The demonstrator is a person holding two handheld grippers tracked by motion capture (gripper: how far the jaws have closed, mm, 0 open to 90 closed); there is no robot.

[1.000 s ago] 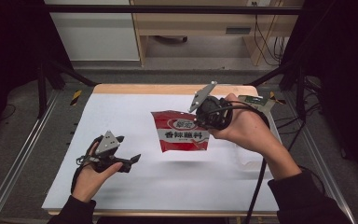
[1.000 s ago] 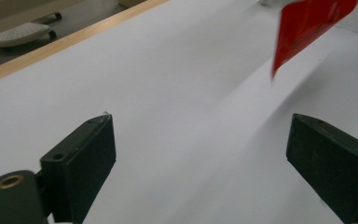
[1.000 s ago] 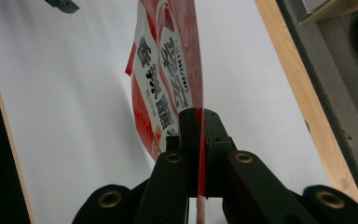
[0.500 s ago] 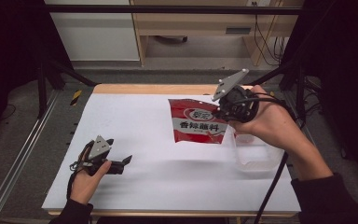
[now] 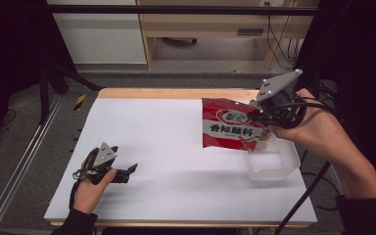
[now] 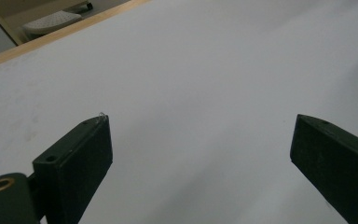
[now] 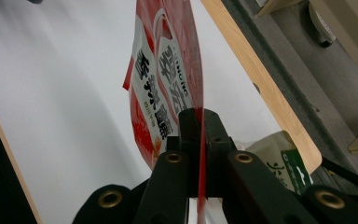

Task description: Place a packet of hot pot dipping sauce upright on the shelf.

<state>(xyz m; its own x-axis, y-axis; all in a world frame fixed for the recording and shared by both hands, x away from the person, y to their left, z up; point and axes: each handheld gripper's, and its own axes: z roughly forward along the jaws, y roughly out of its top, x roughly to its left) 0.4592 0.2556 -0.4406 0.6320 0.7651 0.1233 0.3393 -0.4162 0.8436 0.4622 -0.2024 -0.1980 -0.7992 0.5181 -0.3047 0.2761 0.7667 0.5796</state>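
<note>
A red seasoning packet [image 5: 230,128] with white Chinese lettering hangs in the air at the right of the table, above the left end of a clear plastic tub [image 5: 272,165]. My right gripper [image 5: 260,116] is shut on the packet's right edge; in the right gripper view the packet [image 7: 168,88] runs edge-on between the pressed jaws of that gripper [image 7: 199,122]. My left gripper [image 5: 131,169] rests low at the front left of the white table top [image 5: 166,147]. It is open, and the left gripper view has its fingers [image 6: 81,154] wide apart over bare white surface.
The clear tub sits near the table's right edge, under my right hand. A green-and-white carton [image 7: 286,161] lies beside the table's wooden rim [image 7: 261,79]. A wooden desk [image 5: 205,19] stands beyond the far edge. Dark frame rails run along the left side.
My right gripper has carried the red packet to the right and upward, from the table's middle to above the clear tub. My left hand sank a little toward the table, then kept still.
</note>
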